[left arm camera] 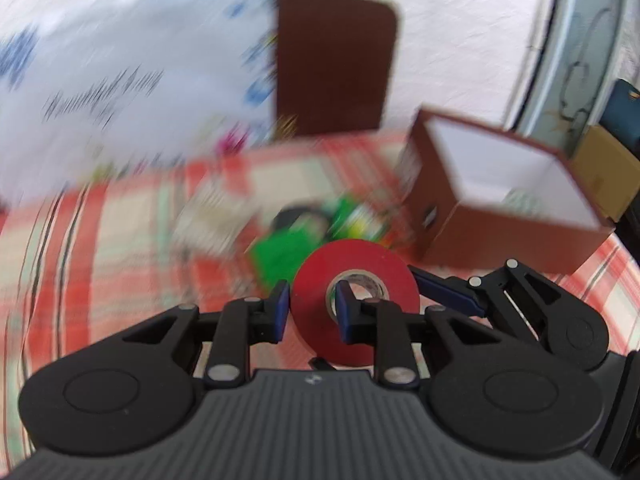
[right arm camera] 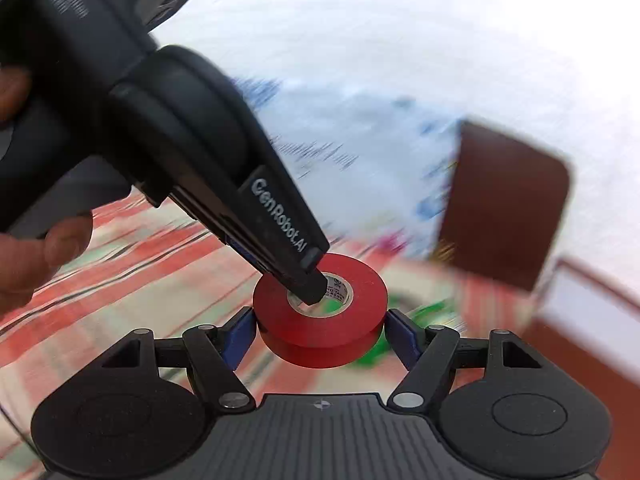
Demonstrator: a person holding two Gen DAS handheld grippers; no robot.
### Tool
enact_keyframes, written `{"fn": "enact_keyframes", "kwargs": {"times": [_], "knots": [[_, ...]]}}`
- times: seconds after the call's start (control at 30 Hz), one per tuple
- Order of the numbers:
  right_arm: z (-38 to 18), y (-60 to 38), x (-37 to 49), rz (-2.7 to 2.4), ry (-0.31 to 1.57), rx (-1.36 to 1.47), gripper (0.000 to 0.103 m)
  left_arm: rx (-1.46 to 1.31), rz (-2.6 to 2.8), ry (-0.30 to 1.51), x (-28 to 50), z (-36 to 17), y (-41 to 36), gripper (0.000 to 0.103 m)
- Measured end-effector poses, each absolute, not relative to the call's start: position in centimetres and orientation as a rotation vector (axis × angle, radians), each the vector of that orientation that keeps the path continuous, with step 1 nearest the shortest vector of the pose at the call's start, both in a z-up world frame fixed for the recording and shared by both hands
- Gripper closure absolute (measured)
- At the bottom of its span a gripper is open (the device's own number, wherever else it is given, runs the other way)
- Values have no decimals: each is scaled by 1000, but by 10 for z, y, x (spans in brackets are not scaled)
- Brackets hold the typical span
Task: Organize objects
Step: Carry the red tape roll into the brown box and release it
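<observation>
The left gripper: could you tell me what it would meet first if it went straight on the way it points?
The left gripper is shut on the red tape, which would travel with it. Beyond, probably the green packet on the checked cloth; blur leaves depth uncertain.

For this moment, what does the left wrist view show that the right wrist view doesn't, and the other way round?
Only the left wrist view shows inside the open brown box, with its white lining, a cardboard box behind it, and the left gripper pinching the roll's wall, one finger through the core.

Only the right wrist view shows the person's hand on the left gripper's handle, and both pads of the right gripper flanking the roll from outside.

Both show the red tape roll held off the checked cloth, green items, and the upright brown lid.
</observation>
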State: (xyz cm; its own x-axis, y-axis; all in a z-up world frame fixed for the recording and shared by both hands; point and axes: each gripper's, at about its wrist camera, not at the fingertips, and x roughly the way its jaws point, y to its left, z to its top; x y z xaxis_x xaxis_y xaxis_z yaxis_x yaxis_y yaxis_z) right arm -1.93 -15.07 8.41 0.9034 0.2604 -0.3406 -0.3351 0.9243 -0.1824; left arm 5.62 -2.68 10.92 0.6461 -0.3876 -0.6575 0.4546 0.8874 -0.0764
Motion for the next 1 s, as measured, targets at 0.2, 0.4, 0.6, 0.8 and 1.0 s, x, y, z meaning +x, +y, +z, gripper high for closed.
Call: {"fn": "enact_keyframes", "kwargs": {"times": [0.2, 0.4, 0.6, 0.8, 1.0], "knots": [[111, -231, -22, 161, 256, -215, 34, 146, -590, 648, 59, 135, -117, 77], [110, -313, -23, 35, 287, -132, 34, 189, -675, 652, 70, 124, -203, 77], [93, -359, -4, -18, 326, -49, 34, 247, -667, 681, 85, 108, -255, 76], [85, -372, 13, -30, 321, 9, 30, 259, -604, 733, 101, 95, -263, 75], [82, -369, 1, -34, 320, 42, 31, 291, -574, 716, 91, 97, -255, 66]]}}
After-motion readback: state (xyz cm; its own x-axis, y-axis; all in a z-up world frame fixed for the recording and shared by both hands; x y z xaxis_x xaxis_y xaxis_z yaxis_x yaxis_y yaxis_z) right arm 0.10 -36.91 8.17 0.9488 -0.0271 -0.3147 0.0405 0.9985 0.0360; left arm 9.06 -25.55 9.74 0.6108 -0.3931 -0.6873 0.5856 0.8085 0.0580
